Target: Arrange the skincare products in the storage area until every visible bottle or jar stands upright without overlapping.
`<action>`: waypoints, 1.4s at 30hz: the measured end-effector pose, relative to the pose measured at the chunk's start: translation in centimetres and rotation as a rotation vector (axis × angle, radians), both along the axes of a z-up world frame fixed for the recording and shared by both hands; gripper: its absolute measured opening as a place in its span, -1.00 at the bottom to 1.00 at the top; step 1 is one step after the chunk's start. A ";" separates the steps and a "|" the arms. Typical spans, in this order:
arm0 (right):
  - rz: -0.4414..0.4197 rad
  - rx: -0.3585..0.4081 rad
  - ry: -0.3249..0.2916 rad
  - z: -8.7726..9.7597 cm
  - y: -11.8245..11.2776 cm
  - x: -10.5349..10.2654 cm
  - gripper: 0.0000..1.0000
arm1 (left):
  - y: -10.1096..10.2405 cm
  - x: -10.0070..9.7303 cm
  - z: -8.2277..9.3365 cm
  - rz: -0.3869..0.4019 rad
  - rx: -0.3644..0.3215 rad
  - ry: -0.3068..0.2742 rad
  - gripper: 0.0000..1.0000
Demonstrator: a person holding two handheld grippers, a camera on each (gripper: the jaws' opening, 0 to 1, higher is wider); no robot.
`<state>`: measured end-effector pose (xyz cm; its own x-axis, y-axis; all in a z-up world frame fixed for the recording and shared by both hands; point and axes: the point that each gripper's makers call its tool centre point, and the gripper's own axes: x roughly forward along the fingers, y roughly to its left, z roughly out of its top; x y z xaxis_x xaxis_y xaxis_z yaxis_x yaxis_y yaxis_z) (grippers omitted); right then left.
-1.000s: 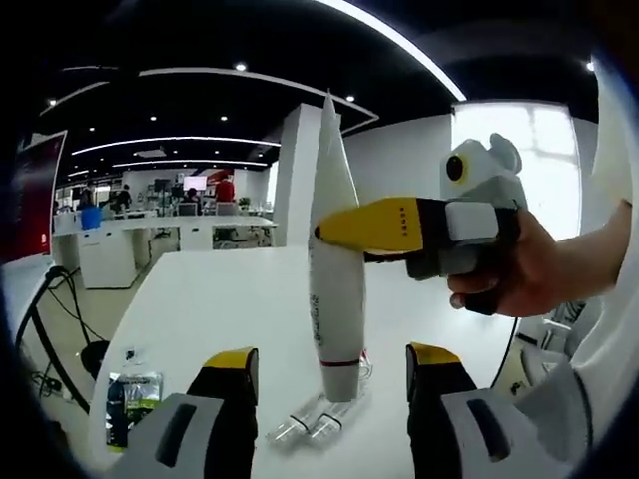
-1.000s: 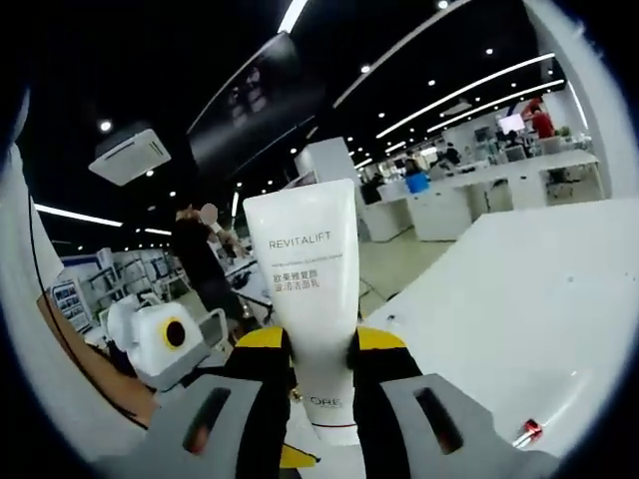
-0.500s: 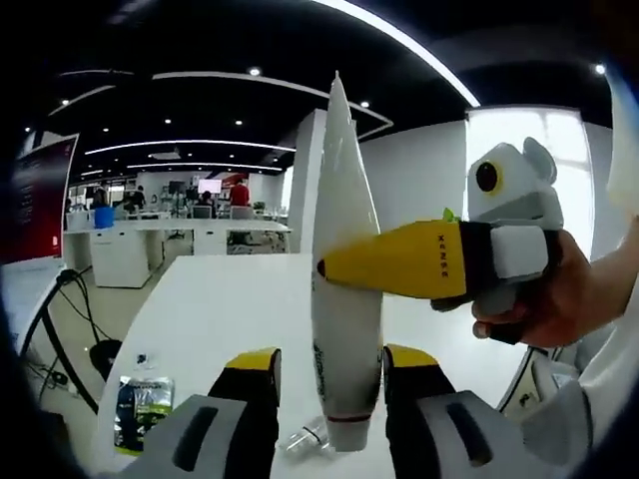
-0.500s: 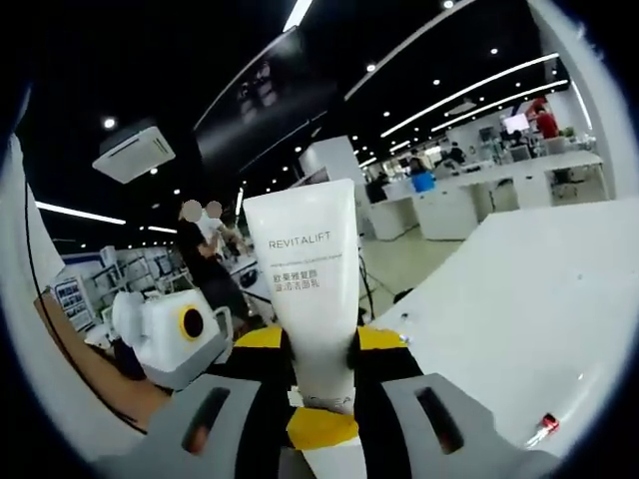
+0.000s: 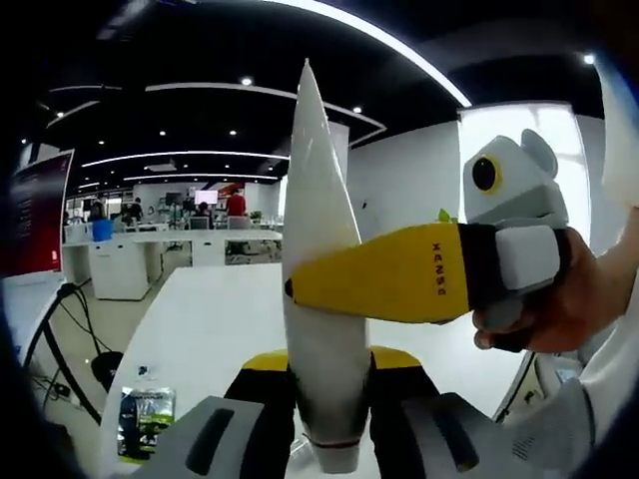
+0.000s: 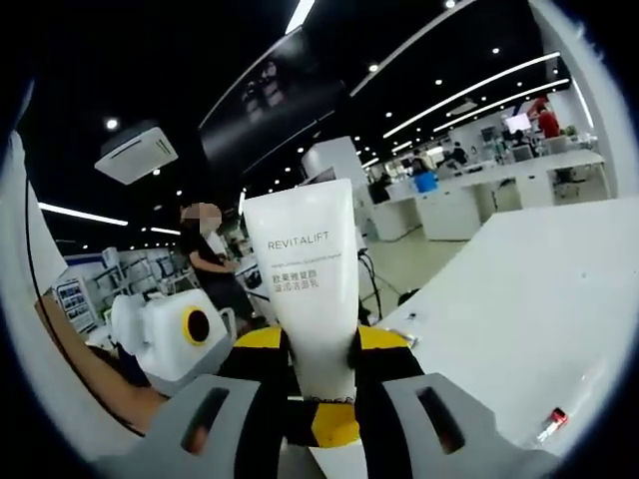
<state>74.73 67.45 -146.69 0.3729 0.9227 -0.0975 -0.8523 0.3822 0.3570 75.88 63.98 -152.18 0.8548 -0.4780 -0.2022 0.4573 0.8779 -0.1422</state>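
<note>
In the left gripper view we see the left gripper at bottom centre, closed on the lower part of a white tube that stands upright, crimped end at the top of the frame. The right gripper reaches in from the right, its yellow jaws clamped on the same tube higher up — a hand behind it. In the right gripper view, the right gripper pinches the tube. Behind lies a white table, with a small item at lower right — perhaps a vial.
</note>
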 end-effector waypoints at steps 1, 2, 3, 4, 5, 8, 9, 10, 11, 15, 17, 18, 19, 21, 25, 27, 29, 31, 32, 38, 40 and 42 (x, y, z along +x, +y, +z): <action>-0.001 0.002 0.004 0.0 0.0 0.0 -0.56 | 0.0 0.0 0.0 0.000 0.012 -0.002 -0.43; -0.003 0.006 0.006 0.1 0.1 -0.1 -0.56 | 0.0 0.1 -0.1 0.002 0.026 0.000 -0.41; 0.000 0.018 0.012 0.3 0.3 -0.3 -0.56 | 0.0 0.2 -0.1 0.005 0.022 0.002 -0.38; 0.002 0.020 0.009 0.4 0.4 -0.5 -0.56 | 0.1 0.3 -0.2 0.011 0.010 0.006 -0.35; 0.003 0.015 -0.006 0.5 0.7 -0.7 -0.56 | 0.2 0.4 0.0 0.018 -0.015 0.009 -0.35; 0.008 0.001 -0.017 0.4 1.0 -1.2 -0.56 | 0.7 0.6 0.3 0.040 -0.032 -0.001 -0.39; 0.008 0.003 -0.021 0.4 1.0 -1.2 -0.55 | 0.7 0.6 0.4 0.038 -0.041 -0.003 -0.39; 0.011 0.006 -0.015 0.5 1.0 -1.2 -0.55 | 0.7 0.6 0.5 0.036 -0.040 -0.007 -0.39; 0.014 0.007 -0.011 0.4 1.0 -1.3 -0.55 | 0.7 0.6 0.6 0.037 -0.040 -0.016 -0.39; 0.018 -0.001 -0.019 0.4 1.0 -1.5 -0.54 | 0.6 0.4 0.6 0.025 -0.043 -0.010 -0.40; 0.021 0.005 -0.012 0.4 1.0 -1.6 -0.53 | 0.5 0.2 0.6 0.021 -0.029 -0.003 -0.41; 0.021 0.005 -0.010 0.4 1.0 -1.7 -0.53 | 0.6 0.1 0.6 0.019 -0.024 0.002 -0.41; 0.022 0.007 -0.005 0.3 0.9 -1.7 -0.52 | 0.6 0.1 0.5 0.015 -0.023 0.005 -0.43; 0.025 0.006 -0.002 0.3 1.0 -1.7 -0.51 | 0.5 -0.1 0.5 0.009 -0.029 0.021 -0.45; 0.032 0.005 0.012 0.2 1.1 -1.8 -0.46 | 0.5 -0.3 0.4 0.000 -0.027 0.043 -0.51; 0.036 -0.004 0.005 0.2 1.1 -1.8 -0.43 | 0.6 -0.3 0.3 -0.005 -0.022 0.048 -0.53; 0.041 -0.008 0.010 0.2 1.2 -1.8 -0.42 | 0.6 -0.3 0.3 -0.011 -0.033 0.058 -0.55; 0.048 -0.005 0.014 0.2 1.3 -1.8 -0.42 | 0.8 -0.3 0.2 -0.012 -0.042 0.063 -0.56; 0.053 -0.004 0.013 0.2 1.3 -1.9 -0.42 | 0.8 -0.3 0.2 -0.011 -0.045 0.065 -0.56; 0.080 0.012 0.029 0.3 1.2 -2.2 -0.41 | 0.6 -0.8 0.1 -0.063 -0.122 0.096 -0.58; 0.093 0.024 0.033 0.4 1.1 -2.3 -0.42 | 0.8 -0.8 0.2 -0.071 -0.135 0.093 -0.58; 0.119 0.030 0.038 0.5 0.9 -2.4 -0.43 | 0.5 -1.1 0.3 -0.100 -0.158 0.095 -0.59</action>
